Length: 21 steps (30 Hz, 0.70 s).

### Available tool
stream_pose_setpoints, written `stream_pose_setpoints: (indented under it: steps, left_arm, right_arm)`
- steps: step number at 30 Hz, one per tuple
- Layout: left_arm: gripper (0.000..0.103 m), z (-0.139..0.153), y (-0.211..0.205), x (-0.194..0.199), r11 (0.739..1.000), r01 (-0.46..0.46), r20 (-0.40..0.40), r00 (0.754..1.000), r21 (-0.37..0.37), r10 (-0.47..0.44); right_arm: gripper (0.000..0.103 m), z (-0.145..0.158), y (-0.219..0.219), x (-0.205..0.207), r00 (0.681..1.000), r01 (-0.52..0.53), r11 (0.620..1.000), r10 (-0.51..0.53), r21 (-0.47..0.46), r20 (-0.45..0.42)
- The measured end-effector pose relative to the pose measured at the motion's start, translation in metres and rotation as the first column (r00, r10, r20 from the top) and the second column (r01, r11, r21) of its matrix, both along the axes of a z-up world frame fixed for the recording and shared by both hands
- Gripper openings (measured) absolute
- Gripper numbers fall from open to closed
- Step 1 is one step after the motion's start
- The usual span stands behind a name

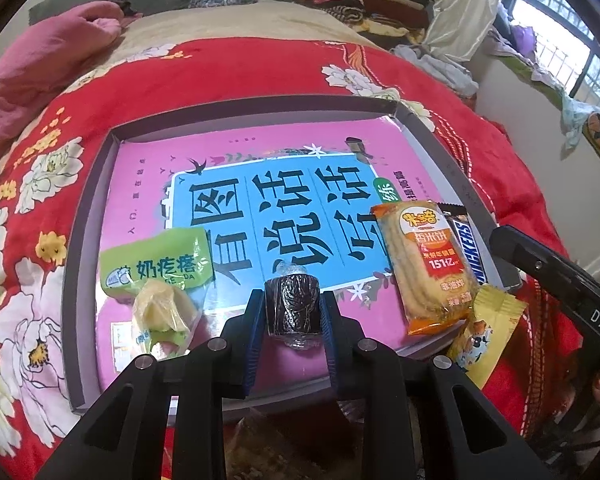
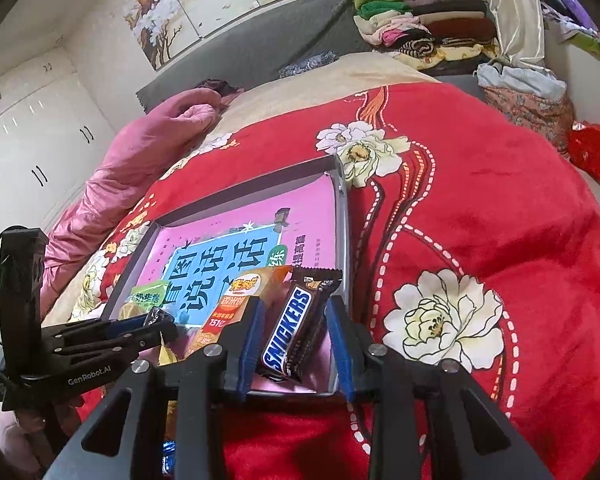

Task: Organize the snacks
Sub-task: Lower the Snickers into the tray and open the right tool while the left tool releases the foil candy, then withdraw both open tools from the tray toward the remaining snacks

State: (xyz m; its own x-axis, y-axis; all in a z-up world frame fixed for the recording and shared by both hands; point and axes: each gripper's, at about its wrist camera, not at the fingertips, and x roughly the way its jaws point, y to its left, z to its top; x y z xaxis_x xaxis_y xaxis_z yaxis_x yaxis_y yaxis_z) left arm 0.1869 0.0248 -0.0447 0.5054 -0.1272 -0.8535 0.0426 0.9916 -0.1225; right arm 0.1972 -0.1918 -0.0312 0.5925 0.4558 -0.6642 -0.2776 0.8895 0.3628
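Setting: a shallow grey tray (image 1: 85,216), lined with a pink and blue book cover, is laid on a bed under a red flowered quilt (image 1: 228,68).
Left tongs (image 1: 292,312): clenched on a small dark roll in clear wrap (image 1: 293,305), held low over the tray's near middle.
Right tongs (image 2: 294,340): a Snickers bar (image 2: 290,330) lies between the jaws at the tray's right edge; gaps show on both sides, so it is judged released.
Already in the tray: a green milk-snack bag (image 1: 158,270) at the left, an orange rice-cracker pack (image 1: 428,268) beside the Snickers bar.
Still outside: a yellow packet (image 1: 486,334) straddling the tray's near right corner; the dark roll is not yet set down.
Progress: judged past halfway.
Left view only: the yellow packet in full and the grip on the roll.
Right view only: the slack around the Snickers bar.
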Motion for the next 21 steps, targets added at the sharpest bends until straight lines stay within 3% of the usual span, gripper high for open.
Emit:
stream_pose_setpoints:
  steps: [5, 21]
  left_arm:
    - [0.029, 0.002, -0.001, -0.002, 1.0, -0.001, 0.001, 1.0, 0.014, 0.001]
    - [0.046, 0.02, 0.008, -0.009, 0.999, -0.031, 0.057, 0.998, 0.015, 0.03]
  right_arm:
    - [0.039, 0.004, 0.004, -0.005, 1.0, -0.008, 1.0, 0.008, -0.029, 0.021]
    - [0.047, 0.01, 0.006, -0.007, 0.998, 0.01, 0.997, -0.006, -0.075, 0.055]
